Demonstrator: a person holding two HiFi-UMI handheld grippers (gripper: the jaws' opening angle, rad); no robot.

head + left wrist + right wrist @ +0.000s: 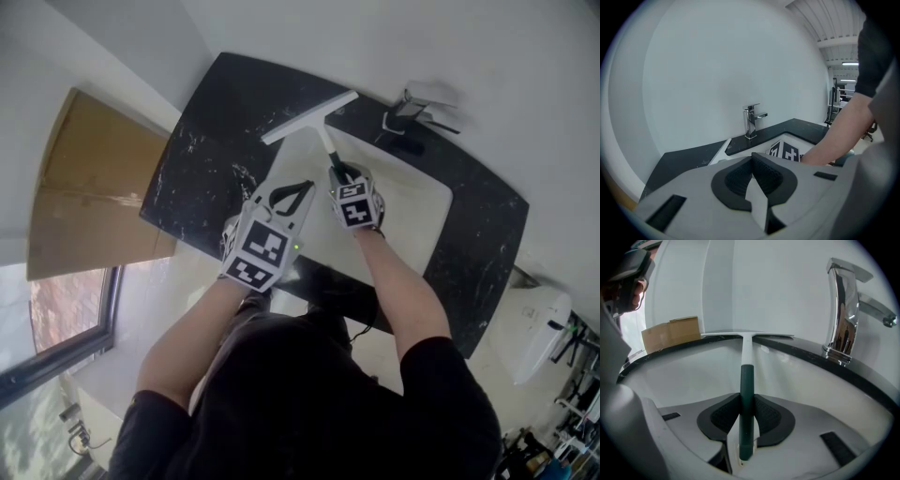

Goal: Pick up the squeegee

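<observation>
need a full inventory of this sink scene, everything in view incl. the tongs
squeegee: 1, white with dark green handle, blade at the sink's far rim, handle over the sink
faucet: 1, chrome, on the countertop at the sink's far right
sink: 1, white, set in the countertop
countertop: 1, black with white flecks, against the wall
cardboard box: 1, brown, left of the countertop
window: 1, lower left
left tongs: 1, grey, shut and empty, over the sink's near side
right tongs: 1, grey, shut on the squeegee handle
</observation>
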